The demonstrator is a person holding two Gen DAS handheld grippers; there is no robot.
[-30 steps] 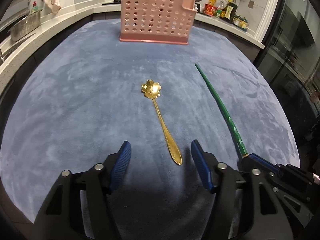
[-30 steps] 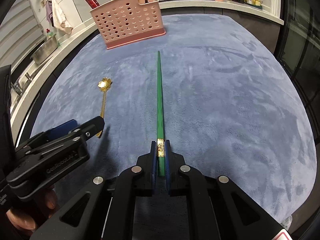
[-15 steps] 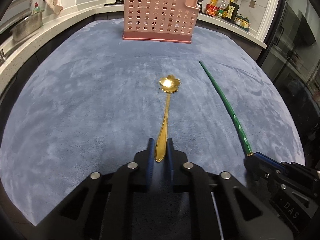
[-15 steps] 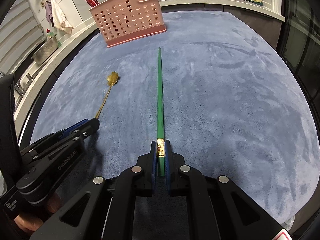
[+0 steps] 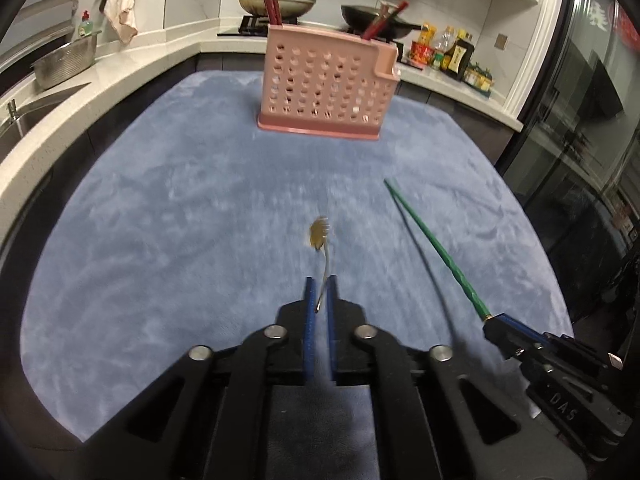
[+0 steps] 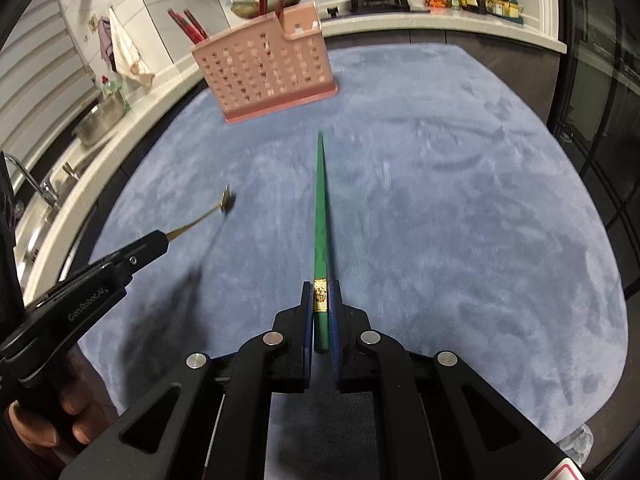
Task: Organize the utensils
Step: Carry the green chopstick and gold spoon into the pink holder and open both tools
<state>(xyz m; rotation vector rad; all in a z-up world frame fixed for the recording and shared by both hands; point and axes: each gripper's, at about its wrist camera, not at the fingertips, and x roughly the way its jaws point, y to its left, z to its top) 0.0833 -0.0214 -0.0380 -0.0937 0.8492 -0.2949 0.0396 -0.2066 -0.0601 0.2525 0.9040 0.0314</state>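
Blue plush cloth (image 5: 160, 216) covers the whole work surface, and at its far edge stands a pink perforated rack (image 5: 326, 88) with a few red chopsticks (image 5: 269, 0) already upright in it. I am running both grippers, and each one has a utensil. My left gripper (image 5: 319, 294) has its jaws pressed together on the handle end of a gold spoon (image 5: 322, 248), whose flower-shaped bowl points away from me toward the rack; the spoon looks blurred and seems to be clear of the cloth, with a faint shadow under it in the right wrist view. My right gripper (image 6: 321, 300) has its jaws clamped on the thick end of a green chopstick (image 6: 321, 200), just at its gold band, and the thin tip points far, toward the rack. The chopstick also appears raised, since a thin dark shadow line runs beside it in the left wrist view. By my judgement the pick-up step is done for both pieces and the carry to the rack is the step in hand. Next I would need to bring each utensil over the rack's open top, tip it toward upright, and lower it into a compartment before letting the jaws part. Which compartment suits each piece I cannot tell from here.
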